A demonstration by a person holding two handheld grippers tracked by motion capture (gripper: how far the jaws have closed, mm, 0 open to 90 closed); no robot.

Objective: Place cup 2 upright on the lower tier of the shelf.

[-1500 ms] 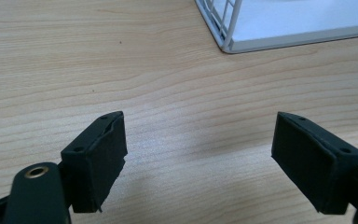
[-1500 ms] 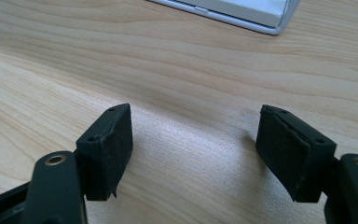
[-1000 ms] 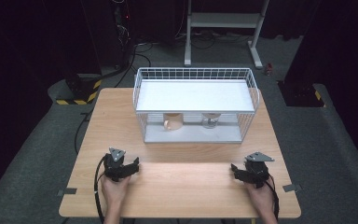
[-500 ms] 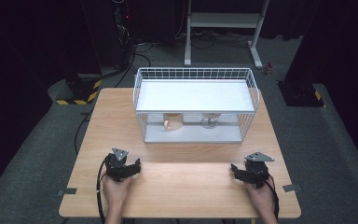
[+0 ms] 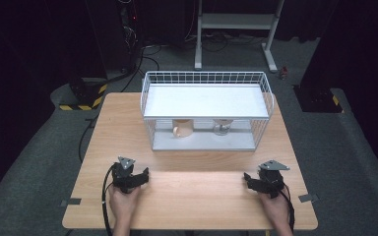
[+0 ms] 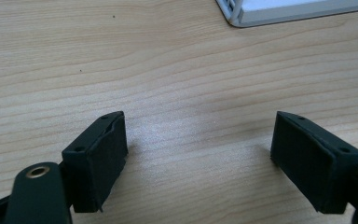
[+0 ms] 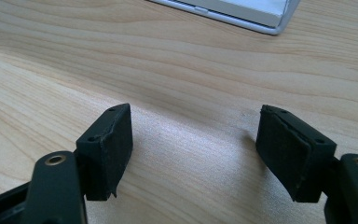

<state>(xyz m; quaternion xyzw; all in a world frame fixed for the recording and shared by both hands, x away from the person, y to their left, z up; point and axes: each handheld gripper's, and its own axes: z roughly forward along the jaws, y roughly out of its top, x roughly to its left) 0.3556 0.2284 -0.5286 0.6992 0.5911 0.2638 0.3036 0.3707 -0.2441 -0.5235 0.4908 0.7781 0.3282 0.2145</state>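
The left claw [image 5: 139, 177] rests on the table [image 5: 197, 196] at about seven o'clock and the right claw [image 5: 252, 181] at about five o'clock; both stand wide with nothing between the pads, as each gripper view shows bare wood in the gap. The things nearest to them sit under the white wire shelf rack [image 5: 206, 101] at twelve o'clock: a tan cup [image 5: 181, 129] lying on the rack's lower tray, and just beside it, toward three o'clock, a clear glass [image 5: 221, 128] standing upright; both are well apart from the claws.

The step in hand looks like a reach toward that lower tray; to do it well, I judge each claw should go in low and level under the upper shelf, keep its pads wide until they straddle the object, and stay off the wire sides (the opening is shallow).

The high view gives the whole layout, cup and glass included; the left gripper view adds the grain of the table and the rack's near corner [image 6: 235, 11]; the right gripper view catches the tray's front edge [image 7: 242, 11].
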